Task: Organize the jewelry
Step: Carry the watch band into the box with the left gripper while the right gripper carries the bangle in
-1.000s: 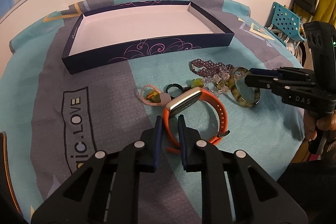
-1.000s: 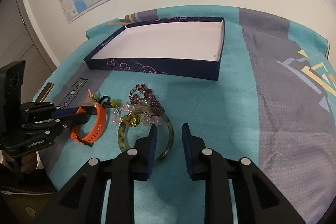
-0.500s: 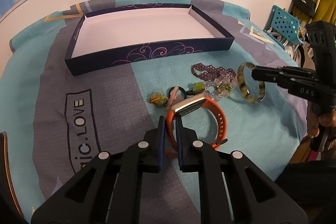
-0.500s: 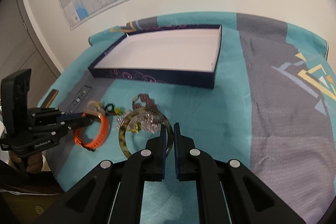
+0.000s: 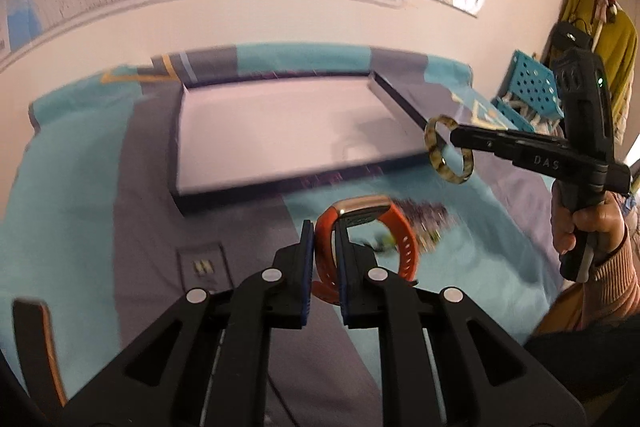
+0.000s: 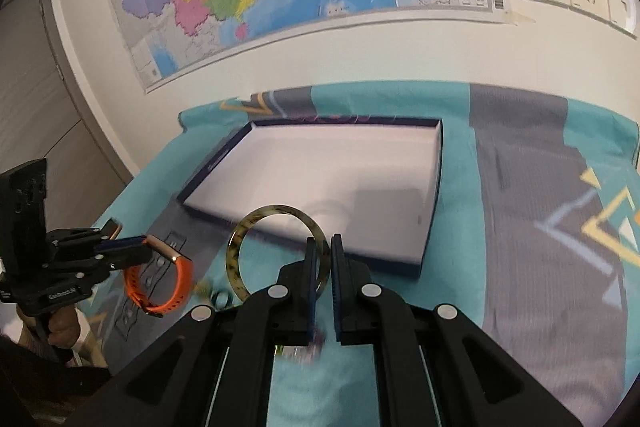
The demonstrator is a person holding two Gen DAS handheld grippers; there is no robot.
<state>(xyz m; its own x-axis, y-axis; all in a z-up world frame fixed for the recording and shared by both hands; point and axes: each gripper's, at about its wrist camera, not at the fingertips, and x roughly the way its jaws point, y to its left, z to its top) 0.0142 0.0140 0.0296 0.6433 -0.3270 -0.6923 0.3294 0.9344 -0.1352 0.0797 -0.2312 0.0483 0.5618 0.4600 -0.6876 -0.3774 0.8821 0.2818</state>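
A: Where are we w/ the jewelry job?

B: Early. The tray, the dark-walled box w/ a white floor, centre of the right wrist view, looks bare inside as far as I can see. Nothing's in it yet.

A: And the grippers?

B: Both loaded. The left gripper, bottom centre of its own view, is nearly closed, pads pinching the strap of the orange watch band; its jaws have just been closing on that strap. The band hangs clear of the cloth, below the tray's near wall in frame.

A: Right one?

B: The right gripper is squeezed almost fully together on the rim of the mottled bangle, and it too has just finished closing on it. Bangle stands upright in the grip, its upper arc overlapping the tray's near edge in the pic. From the left view it shows at mid right, by the tray's right corner.

A: What's left on the table?

B: A blurry heap of beads and small bits on the teal cloth, right of the band, lower centre. Can't tell pieces apart, too smeared.

A: So, progress?

B: My guess: two items picked up, zero placed. Still to do: drop both in the tray, then fetch the bead pile.
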